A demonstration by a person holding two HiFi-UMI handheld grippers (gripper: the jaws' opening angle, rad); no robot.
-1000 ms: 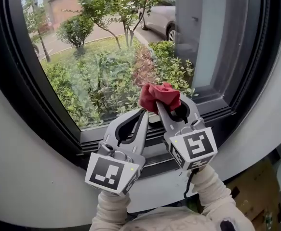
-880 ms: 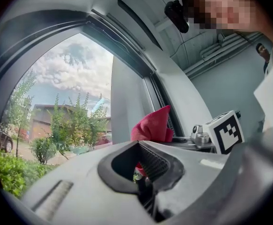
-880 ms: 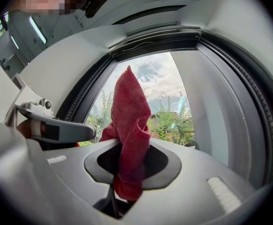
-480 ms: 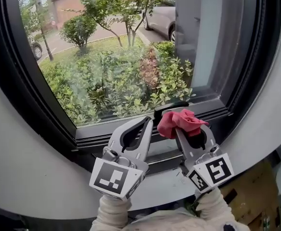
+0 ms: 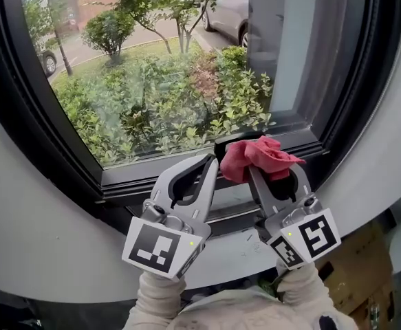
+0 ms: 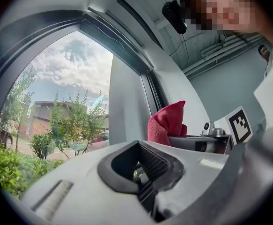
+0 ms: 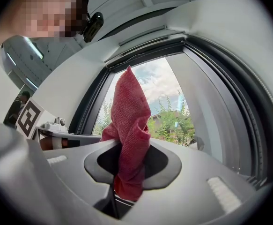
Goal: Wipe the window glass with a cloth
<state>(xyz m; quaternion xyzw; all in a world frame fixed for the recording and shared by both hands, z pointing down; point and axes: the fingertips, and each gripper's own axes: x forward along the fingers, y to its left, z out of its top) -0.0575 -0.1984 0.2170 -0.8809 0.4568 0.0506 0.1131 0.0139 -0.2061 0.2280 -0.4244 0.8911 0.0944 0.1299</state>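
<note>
Down at the lower right corner of the glass [image 5: 159, 81], right gripper [image 5: 258, 172] is clenched on the red cloth [image 5: 261, 158] — its own view shows the jaws pinching the cloth low down, with a tall bunched peak standing free above the tips. Cloth sits over the dark bottom rail [image 5: 152, 181], just under the pane. Can't tell if it touches the glass; it looks to be on the frame line rather than the pane. Other side, left gripper [image 5: 207, 165] is closed with nothing in it, parked just beside the right one, tips aimed at the same rail.

My read: about to start a stroke from the bottom edge. To do it well:
1. Lead with the free peak of the cloth, not the jaw tips — hard plastic on glass is the thing to avoid, so tilt the gripper until cloth lands first.
2. A bunched wad gives a small contact patch. Press enough to flatten it on the pane, then run overlapping passes edge to edge.
3. Grip is low on the cloth, so drag on the glass may tug it out. Squeeze firmly and pull the wad along rather than shoving into it.
4. Corners by the rail are easy to skip; give them a deliberate pass.
5. Hold the left gripper out of the sweep path; it adds nothing to this stroke.
</note>
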